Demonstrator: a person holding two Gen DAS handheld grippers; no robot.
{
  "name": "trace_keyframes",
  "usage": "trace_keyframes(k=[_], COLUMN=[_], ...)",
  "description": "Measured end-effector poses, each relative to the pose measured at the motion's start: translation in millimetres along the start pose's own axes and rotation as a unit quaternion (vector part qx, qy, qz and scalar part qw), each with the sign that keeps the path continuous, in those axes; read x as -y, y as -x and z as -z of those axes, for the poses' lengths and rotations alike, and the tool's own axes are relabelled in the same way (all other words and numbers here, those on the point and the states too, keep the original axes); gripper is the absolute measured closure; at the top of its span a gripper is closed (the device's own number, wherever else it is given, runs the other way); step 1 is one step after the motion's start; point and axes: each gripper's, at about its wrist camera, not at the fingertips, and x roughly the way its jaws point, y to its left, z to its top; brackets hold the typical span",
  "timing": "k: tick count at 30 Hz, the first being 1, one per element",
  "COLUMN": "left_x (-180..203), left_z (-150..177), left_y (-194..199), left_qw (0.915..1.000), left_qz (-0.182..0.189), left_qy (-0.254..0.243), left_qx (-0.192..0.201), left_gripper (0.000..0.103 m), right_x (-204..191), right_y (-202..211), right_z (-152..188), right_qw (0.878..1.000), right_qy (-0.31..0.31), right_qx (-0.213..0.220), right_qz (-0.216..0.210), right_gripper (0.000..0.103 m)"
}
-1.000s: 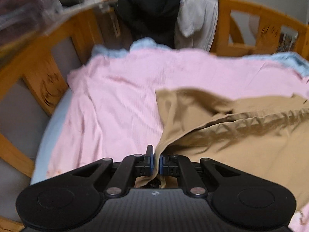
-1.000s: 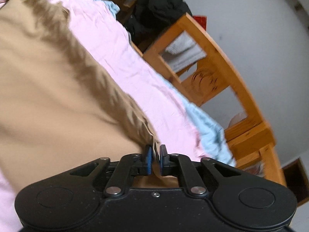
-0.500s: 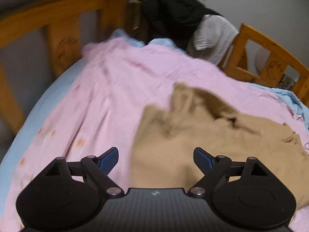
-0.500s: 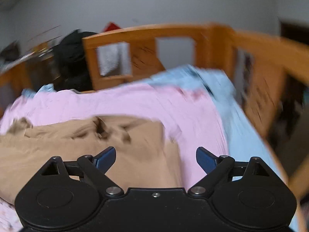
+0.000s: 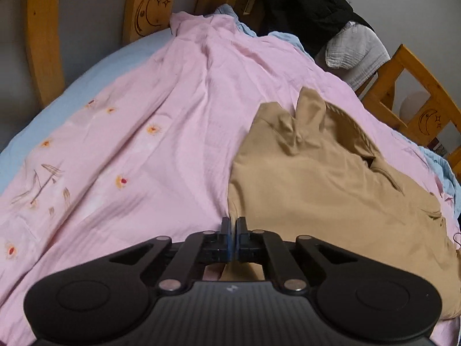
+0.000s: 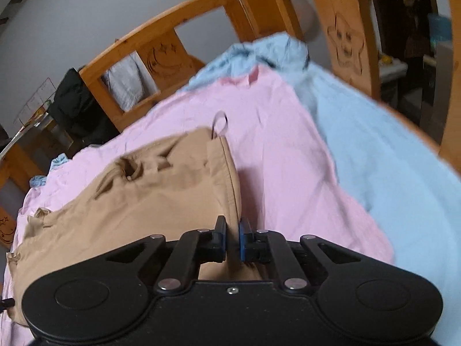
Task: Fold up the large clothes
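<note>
A tan garment [image 5: 322, 184] lies rumpled on a pink sheet [image 5: 138, 132] on the bed. It also shows in the right wrist view [image 6: 149, 199], with a small loop at its far corner. My left gripper [image 5: 233, 225] is shut on the garment's left near edge. My right gripper [image 6: 231, 230] is shut on the garment's right hemmed edge, with the cloth pinched between the blue pads.
A wooden bed frame [image 5: 46, 43] with carved moons and stars rings the bed. A black garment [image 5: 308, 8] and a grey cloth [image 5: 357, 52] hang over the far rail. A light blue blanket [image 6: 374, 150] lies to the right of the pink sheet [image 6: 288, 144].
Half a second ago both grippers were open above the dropped garment. Both have since come down and closed on its near edges, left and right.
</note>
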Motion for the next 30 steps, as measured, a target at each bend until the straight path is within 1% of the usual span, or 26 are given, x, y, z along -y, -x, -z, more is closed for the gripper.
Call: trace_keyframes(k=[1,2,4,5,6,7,9,10,11,12,14,16,19,21,24,26,28,29,30], left_x=[2.5,5.7,8.2,8.3,8.5,8.8,5.5,3.9,2.5,1.4,1.0,0.2,1.6,6.7,15.6,18.1,17.4,14.7,13.0], left_z=[-0.5,-0.5,-0.1,0.6,1.5,2.7,4.6,6.1,8.9,13.0,25.7,38.2,54.7,60.2,62.7,60.5,58.7,58.4,57.2], left_y=[-4.9,-11.1,-20.1,-21.0,-20.7,-18.6,-11.8,-6.1,0.5,9.4,28.7,40.0,39.9,30.6,16.3,10.8,6.2,3.3,-0.6], left_qw=[0.9999,0.9995,0.9994,0.9995,0.9995,0.9992,0.9988,0.9988,0.9988,0.9987,0.9985,0.9991,0.9968,0.9943,0.9930,0.9924,0.9920,0.9915,0.9903], left_qz=[-0.007,-0.013,-0.018,-0.018,-0.018,-0.017,-0.023,-0.027,-0.028,-0.028,-0.015,0.014,0.079,0.105,0.112,0.113,0.112,0.111,0.111], left_qy=[-0.014,-0.024,-0.027,-0.025,-0.026,-0.034,-0.042,-0.041,-0.040,-0.040,-0.044,-0.031,0.001,0.017,0.036,0.045,0.056,0.066,0.081], left_qx=[-0.006,-0.012,-0.015,-0.012,-0.009,-0.006,0.000,0.001,0.003,0.012,0.028,0.026,0.003,-0.011,-0.018,-0.019,-0.016,-0.017,-0.017], left_gripper=[0.101,0.100,0.100,0.099,0.098,0.093,0.079,0.061,0.048,0.046,0.045,0.045,0.045,0.045,0.045,0.045,0.045,0.045,0.045], right_x=[0.9,2.6,3.7,1.5,-1.0,-3.5,-6.3,-6.3,-3.5,-0.7,2.9,1.9,1.2,3.7,10.1,13.8,15.1,14.5,13.9], right_y=[2.8,0.4,-16.1,-22.1,-24.0,-22.1,-13.2,-8.3,-0.7,7.0,23.4,38.5,46.4,43.3,45.3,52.2,53.4,48.9,44.2], right_z=[-1.9,-2.8,3.2,7.9,10.2,10.5,8.4,7.1,6.8,7.0,12.6,23.1,31.7,32.5,32.7,38.8,47.5,50.6,51.8], right_qw=[1.000,1.000,0.999,0.998,0.998,0.998,0.997,0.997,0.998,0.999,0.998,0.996,0.992,0.990,0.987,0.983,0.981,0.980,0.979], right_qy=[0.001,-0.001,0.002,0.015,0.028,0.038,0.045,0.042,0.024,-0.001,-0.051,-0.080,-0.111,-0.126,-0.152,-0.171,-0.179,-0.182,-0.186], right_qx=[0.005,-0.001,-0.034,-0.046,-0.046,-0.040,-0.030,-0.029,-0.031,-0.031,-0.035,-0.036,-0.045,-0.057,-0.060,-0.062,-0.072,-0.084,-0.086], right_qz=[-0.003,-0.003,0.015,0.027,0.037,0.043,0.048,0.049,0.046,0.036,0.012,-0.009,-0.027,-0.025,-0.003,0.009,-0.012,-0.021,-0.025], right_gripper=[0.095,0.095,0.095,0.095,0.094,0.093,0.086,0.075,0.064,0.060,0.049,0.045,0.042,0.042,0.042,0.042,0.041,0.041,0.041])
